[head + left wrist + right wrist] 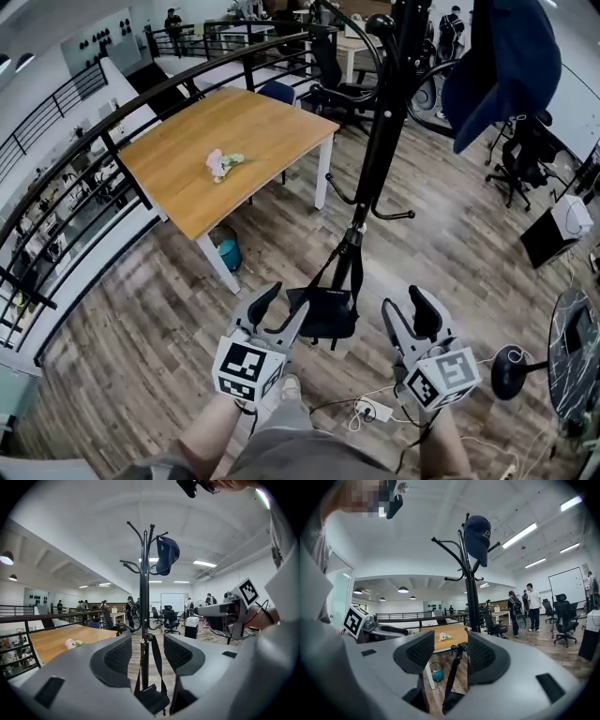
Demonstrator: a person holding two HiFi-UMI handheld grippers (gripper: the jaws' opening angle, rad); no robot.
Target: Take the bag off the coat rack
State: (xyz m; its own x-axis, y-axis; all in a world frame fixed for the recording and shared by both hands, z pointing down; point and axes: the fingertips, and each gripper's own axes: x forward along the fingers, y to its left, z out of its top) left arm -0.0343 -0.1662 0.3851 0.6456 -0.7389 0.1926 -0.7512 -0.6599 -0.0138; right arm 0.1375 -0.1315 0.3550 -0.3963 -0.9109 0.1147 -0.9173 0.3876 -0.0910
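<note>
– so, where do the claws stand?
– both released. my left gripper [279,314] has its jaws spread and nothing pinched; in the left gripper view [147,656] the gap frames the pole and the strap beyond it. my right gripper [410,319] is likewise spread and empty, with the strap showing through its gap [444,653].
– and the bag?
– the small black fabric bag [325,314] hangs on its long black strap [349,262] from a low peg of the tall black metal coat rack [380,141], clear of the wood-plank floor [141,356]. it sits between my two grippers. the left one's inner jaw is right at the bag's edge; i can't tell if it touches. the right one is just beside it, apart.
– anything else on the rack?
– a navy blue cap [502,66] up top. farther left stands a light wooden table with white legs [272,122], a small pink-and-green bunch [221,164] on it and a teal bin [230,253] underneath.
</note>
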